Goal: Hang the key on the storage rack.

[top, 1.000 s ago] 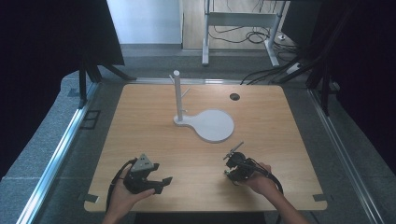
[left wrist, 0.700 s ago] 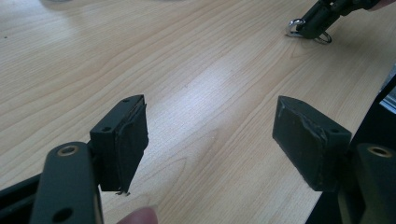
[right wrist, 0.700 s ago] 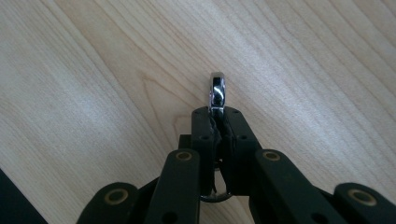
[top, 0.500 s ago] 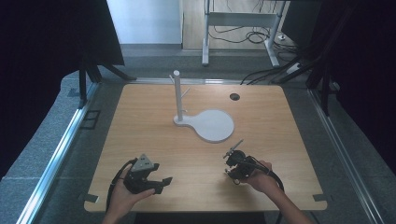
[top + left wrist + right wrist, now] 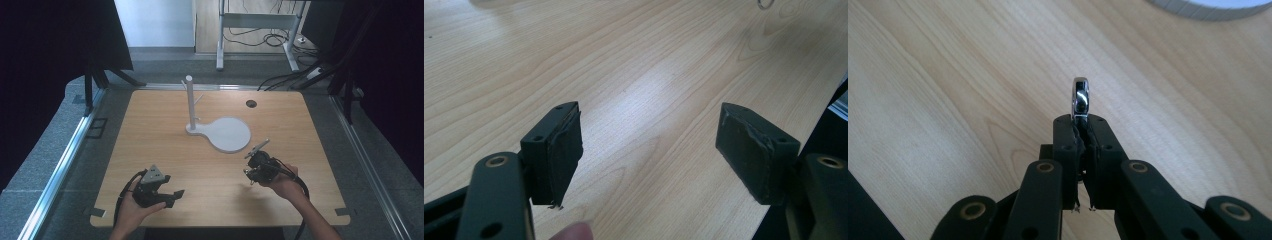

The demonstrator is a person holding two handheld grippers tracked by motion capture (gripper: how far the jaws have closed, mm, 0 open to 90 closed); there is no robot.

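My right gripper (image 5: 1081,122) pinches a shiny ring (image 5: 1080,99), probably bound for the far stand (image 5: 190,102); my left gripper (image 5: 649,150) gapes idle.

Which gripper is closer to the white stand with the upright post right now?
Right. The right gripper, shut on a small shiny metal piece, sits just in front of the white stand at its round base's near edge. The left gripper is open, farther back toward the table's near left.

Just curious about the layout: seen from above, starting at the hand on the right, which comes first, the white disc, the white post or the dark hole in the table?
From the right gripper:
1. Disc, just ahead, slightly left.
2. Post, farther left.
3. Hole, near the far edge; roughly tied with the post.
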